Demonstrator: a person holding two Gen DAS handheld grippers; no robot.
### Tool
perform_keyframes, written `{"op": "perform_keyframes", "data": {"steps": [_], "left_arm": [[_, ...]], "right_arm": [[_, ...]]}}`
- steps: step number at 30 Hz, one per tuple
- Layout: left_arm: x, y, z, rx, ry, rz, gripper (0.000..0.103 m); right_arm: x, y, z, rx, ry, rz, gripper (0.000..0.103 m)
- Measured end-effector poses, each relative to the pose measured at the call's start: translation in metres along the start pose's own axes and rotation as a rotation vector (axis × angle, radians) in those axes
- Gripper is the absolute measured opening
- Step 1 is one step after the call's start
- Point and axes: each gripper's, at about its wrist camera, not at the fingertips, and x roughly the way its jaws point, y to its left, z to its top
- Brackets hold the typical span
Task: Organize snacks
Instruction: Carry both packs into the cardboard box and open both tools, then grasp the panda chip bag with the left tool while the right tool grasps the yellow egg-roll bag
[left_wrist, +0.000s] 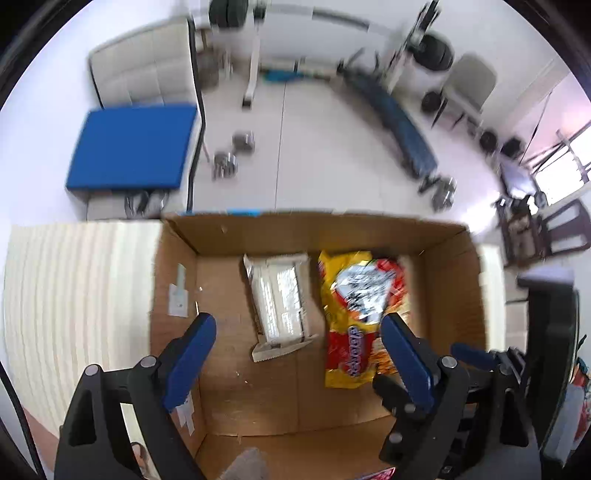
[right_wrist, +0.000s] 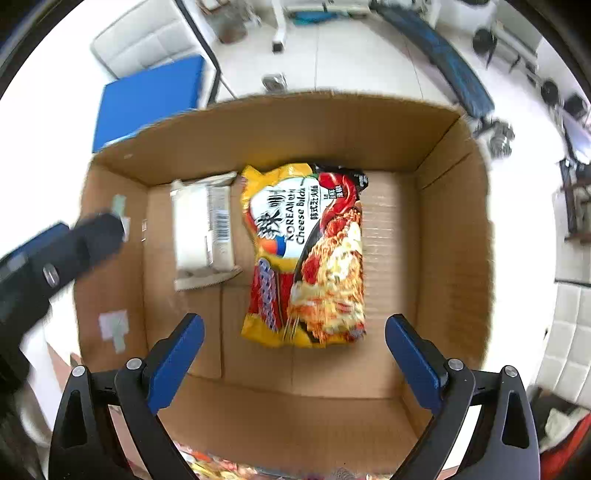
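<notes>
An open cardboard box (right_wrist: 280, 125) holds two snacks lying flat on its floor. A yellow and red Korean cheese noodle pack (right_wrist: 306, 254) lies in the middle, and a white wrapped packet (right_wrist: 203, 225) lies to its left. Both show in the left wrist view too: the noodle pack (left_wrist: 360, 314) and the white packet (left_wrist: 279, 302) in the box (left_wrist: 295, 229). My left gripper (left_wrist: 299, 332) is open and empty above the box. My right gripper (right_wrist: 295, 332) is open and empty above the box's near side. The left gripper's body (right_wrist: 55, 258) shows at the left of the right wrist view.
The box stands on a pale tabletop (left_wrist: 74, 288). Beyond are a blue-cushioned seat (left_wrist: 133, 147), a blue weight bench (left_wrist: 399, 125), dumbbells (left_wrist: 232, 155) and a white tiled floor. More colourful packaging (right_wrist: 221, 469) lies at the near edge below the box.
</notes>
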Motion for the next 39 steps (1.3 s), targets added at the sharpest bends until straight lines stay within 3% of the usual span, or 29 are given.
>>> {"op": "perform_keyframes", "data": {"steps": [3, 5, 9, 14, 17, 20, 24, 29, 34, 39], "left_arm": [[-0.037, 0.001, -0.02, -0.009, -0.101, 0.013, 0.092], [-0.058, 0.002, -0.041, -0.008, -0.141, 0.062, 0.092], [-0.079, 0.016, -0.088, -0.06, -0.137, 0.136, 0.092], [-0.074, 0.055, -0.173, -0.157, -0.019, 0.253, 0.092], [-0.057, 0.079, -0.225, -0.211, 0.088, 0.294, 0.092], [-0.032, 0.105, -0.269, -0.284, 0.202, 0.312, 0.092], [-0.011, 0.131, -0.316, -0.376, 0.286, 0.293, 0.092], [0.012, 0.147, -0.342, -0.436, 0.353, 0.248, 0.092], [0.021, 0.151, -0.35, -0.451, 0.374, 0.219, 0.092], [0.01, 0.151, -0.329, -0.458, 0.332, 0.182, 0.092]], "right_arm": [[-0.031, 0.003, -0.029, -0.006, -0.048, 0.036, 0.1], [-0.035, 0.006, -0.051, -0.001, -0.061, 0.07, 0.1], [-0.03, 0.003, -0.106, 0.024, -0.02, 0.113, 0.1], [0.036, 0.002, -0.181, 0.149, 0.217, 0.314, 0.1], [0.09, 0.01, -0.217, 0.217, 0.357, 0.361, 0.1], [0.122, 0.013, -0.242, 0.291, 0.44, 0.371, 0.1], [0.161, 0.019, -0.247, 0.351, 0.487, 0.351, 0.097], [0.18, 0.036, -0.244, 0.321, 0.493, 0.291, 0.088], [0.177, 0.053, -0.231, 0.239, 0.458, 0.25, 0.058], [0.159, 0.054, -0.224, 0.069, 0.417, 0.112, 0.055]]}}
